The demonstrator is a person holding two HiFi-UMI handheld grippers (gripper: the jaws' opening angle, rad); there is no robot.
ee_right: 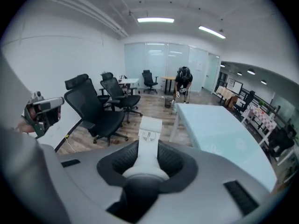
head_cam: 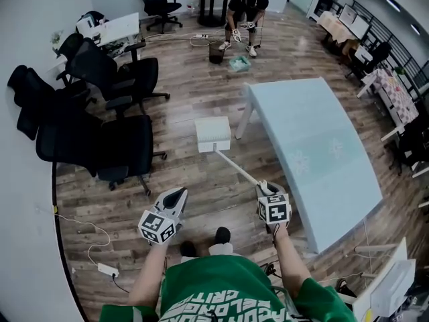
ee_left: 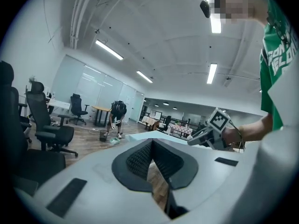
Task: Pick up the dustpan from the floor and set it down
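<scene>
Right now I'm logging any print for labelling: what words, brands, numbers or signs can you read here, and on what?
No text can be read for certain.
Green shirt: white block letters, upside down and cut off, too distorted to read.
Left gripper and right gripper: black-and-white square codes only, no words.
Dustpan: no print visible.

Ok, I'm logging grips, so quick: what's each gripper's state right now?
Left gripper: closed, nothing in it.
Right gripper: closed on the handle of the dustpan.
</scene>
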